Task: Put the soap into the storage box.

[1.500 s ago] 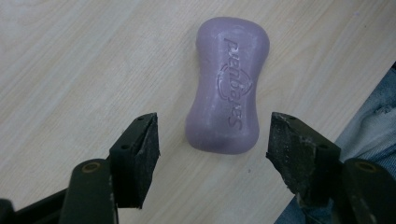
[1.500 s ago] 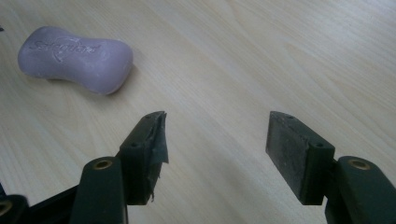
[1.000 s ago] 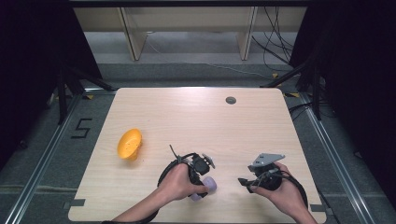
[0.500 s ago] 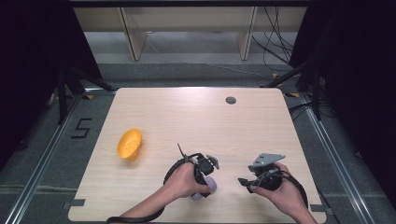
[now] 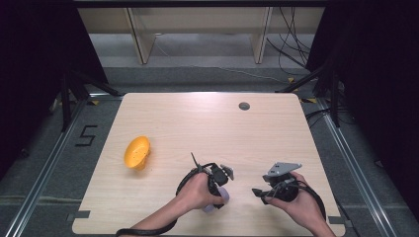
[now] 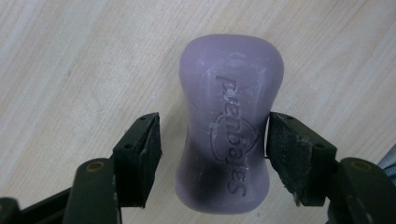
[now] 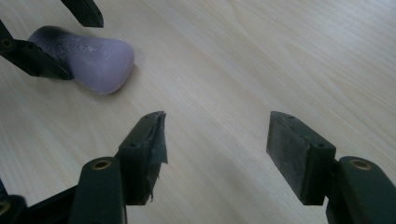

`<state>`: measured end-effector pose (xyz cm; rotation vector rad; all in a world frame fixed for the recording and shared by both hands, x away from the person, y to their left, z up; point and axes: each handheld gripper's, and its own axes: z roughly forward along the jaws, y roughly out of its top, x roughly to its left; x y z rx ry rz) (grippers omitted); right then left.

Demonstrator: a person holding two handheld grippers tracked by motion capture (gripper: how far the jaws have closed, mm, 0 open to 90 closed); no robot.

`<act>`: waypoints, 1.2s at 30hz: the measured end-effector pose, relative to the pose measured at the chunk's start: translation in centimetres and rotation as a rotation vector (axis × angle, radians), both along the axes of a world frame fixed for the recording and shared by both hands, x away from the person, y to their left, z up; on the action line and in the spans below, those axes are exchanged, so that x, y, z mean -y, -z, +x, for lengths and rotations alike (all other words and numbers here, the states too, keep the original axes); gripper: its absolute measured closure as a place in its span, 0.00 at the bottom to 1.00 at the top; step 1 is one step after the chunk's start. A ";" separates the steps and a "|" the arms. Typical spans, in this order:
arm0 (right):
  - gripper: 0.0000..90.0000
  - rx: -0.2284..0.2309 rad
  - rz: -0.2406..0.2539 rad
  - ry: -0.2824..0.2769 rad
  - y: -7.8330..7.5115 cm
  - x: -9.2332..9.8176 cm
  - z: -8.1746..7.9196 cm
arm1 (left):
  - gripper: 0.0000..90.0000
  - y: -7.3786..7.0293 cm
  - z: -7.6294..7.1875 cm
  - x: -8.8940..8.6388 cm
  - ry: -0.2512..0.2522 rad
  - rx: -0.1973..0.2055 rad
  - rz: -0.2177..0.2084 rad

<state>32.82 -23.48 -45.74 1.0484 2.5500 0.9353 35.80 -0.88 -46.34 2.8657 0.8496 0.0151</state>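
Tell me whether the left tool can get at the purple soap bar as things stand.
Probably yes. The left tool already straddles the purple soap bar on the table; its jaws have just been closing, one pad nearly touching, the other still apart. Nothing blocks it.

The table [image 5: 207, 123] carries three groups of items. The rounded object [image 5: 137, 152] lies on the left part of the table, well apart from the rest. The soap bar [image 6: 229, 121] lies flat on the table near the front edge, about mid-width, between the jaws of the left gripper [image 6: 212, 154]: one pad stands at its side, the other is apart from it. The right gripper [image 5: 258, 193] sits to the right of the bar, near it, over bare table. A round hole [image 5: 244, 105] lies toward the rear edge, right of centre.
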 end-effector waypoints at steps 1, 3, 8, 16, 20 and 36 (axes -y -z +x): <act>0.42 0.000 0.000 0.000 0.0 0.0 0.0 | 0.39 0.0 0.0 0.0 0.006 0.000 0.002; 0.42 0.020 0.012 0.006 0.3 -0.1 0.0 | 0.40 0.0 0.1 0.1 0.010 -0.001 0.012; 0.42 0.008 0.015 0.007 0.2 -0.1 0.0 | 0.41 0.3 0.0 0.4 0.019 0.004 0.013; 0.42 -0.005 0.016 0.011 0.2 -0.1 -0.1 | 0.42 0.6 0.0 0.7 0.021 0.005 0.020; 0.42 0.005 0.008 0.004 0.2 -0.1 0.0 | 0.45 0.8 0.0 0.8 0.029 -0.001 0.026; 0.42 -0.007 -0.002 -0.008 0.2 -0.1 0.0 | 0.54 1.3 -0.1 1.1 0.036 -0.013 0.045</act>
